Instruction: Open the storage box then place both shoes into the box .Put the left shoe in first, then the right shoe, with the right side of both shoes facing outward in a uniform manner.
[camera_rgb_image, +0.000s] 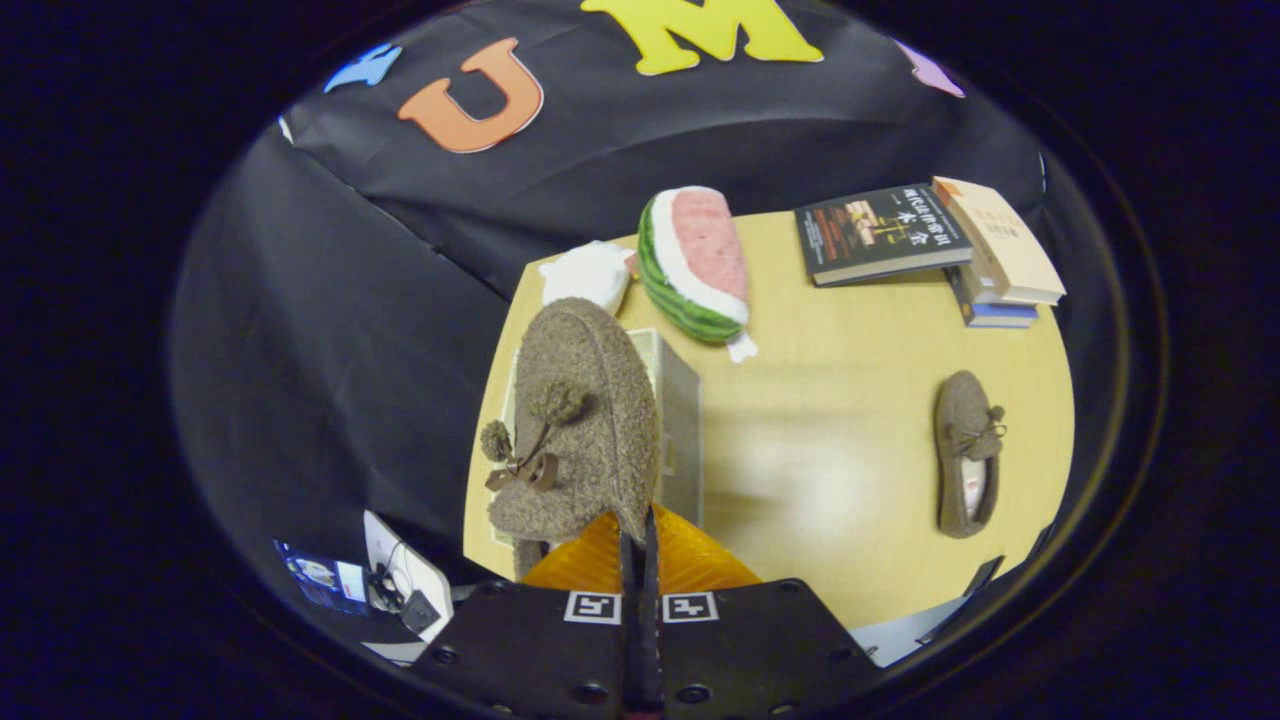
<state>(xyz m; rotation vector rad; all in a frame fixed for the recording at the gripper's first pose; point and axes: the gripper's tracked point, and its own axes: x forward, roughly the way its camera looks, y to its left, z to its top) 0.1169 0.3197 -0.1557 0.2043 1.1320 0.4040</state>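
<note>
Shoe (585, 420), the fuzzy brown one with pom-poms, hangs from my tool (640, 560), whose fingers are pinched together on its edge. I see it above the storage box (680, 420) on the tabletop (830, 450). The second shoe (967, 455) lies well apart, near the books (930, 245). A plush watermelon slice (695, 265) sits beyond the box.

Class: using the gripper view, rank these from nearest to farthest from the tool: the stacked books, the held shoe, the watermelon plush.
1. Held shoe, clamped in the tool.
2. Watermelon plush, beyond the shoe.
3. Stacked books, at the table's far corner.
</note>
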